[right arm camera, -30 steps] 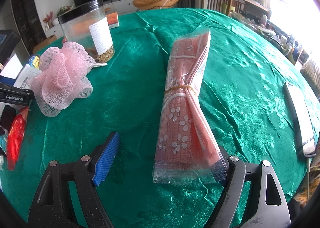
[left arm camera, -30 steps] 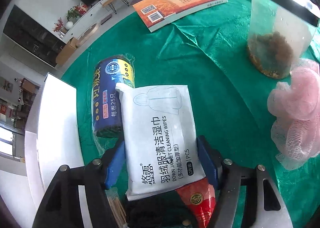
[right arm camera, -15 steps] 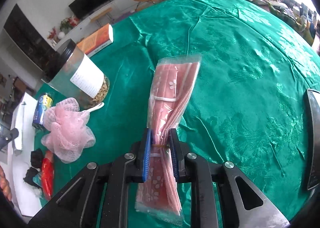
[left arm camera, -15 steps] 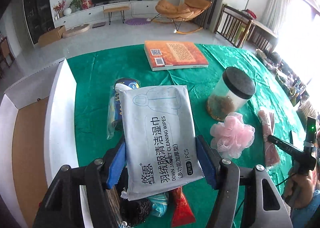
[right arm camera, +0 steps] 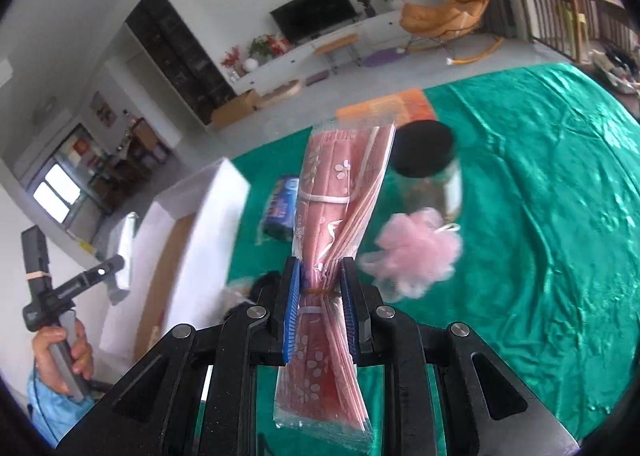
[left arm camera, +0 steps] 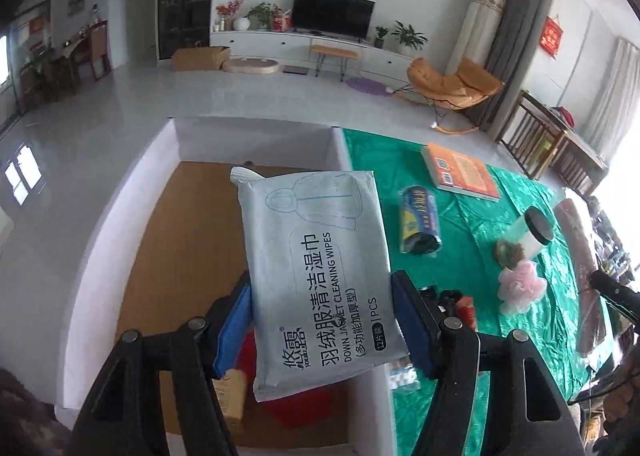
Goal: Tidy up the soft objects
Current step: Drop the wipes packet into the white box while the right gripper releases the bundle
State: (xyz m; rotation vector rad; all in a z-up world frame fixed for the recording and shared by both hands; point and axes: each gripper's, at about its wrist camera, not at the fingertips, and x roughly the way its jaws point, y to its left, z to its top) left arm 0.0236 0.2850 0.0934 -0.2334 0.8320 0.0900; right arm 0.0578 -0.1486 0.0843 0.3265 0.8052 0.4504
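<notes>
My left gripper (left arm camera: pixel 322 320) is shut on a grey-blue pack of cleaning wipes (left arm camera: pixel 320 256) and holds it above the white box (left arm camera: pixel 120 216) with a brown floor. My right gripper (right arm camera: pixel 320 296) is shut on a clear bag of pink flowered face masks (right arm camera: pixel 340 200), lifted above the green tablecloth (right arm camera: pixel 540 216). That bag also shows in the left wrist view (left arm camera: pixel 576 240). A pink bath pouf (right arm camera: pixel 416 252) lies on the cloth; it also shows in the left wrist view (left arm camera: pixel 520 288).
On the cloth are a blue roll of bags (left arm camera: pixel 418 224), a black-lidded clear jar (left arm camera: pixel 528 236) and an orange book (left arm camera: pixel 460 172). Red, black and tan items lie in the box under the wipes. The box also shows in the right wrist view (right arm camera: pixel 208 224).
My left gripper has lifted the wipes off the table and swung left over the white box. My right gripper closed on the mask bag and raised it off the cloth.
</notes>
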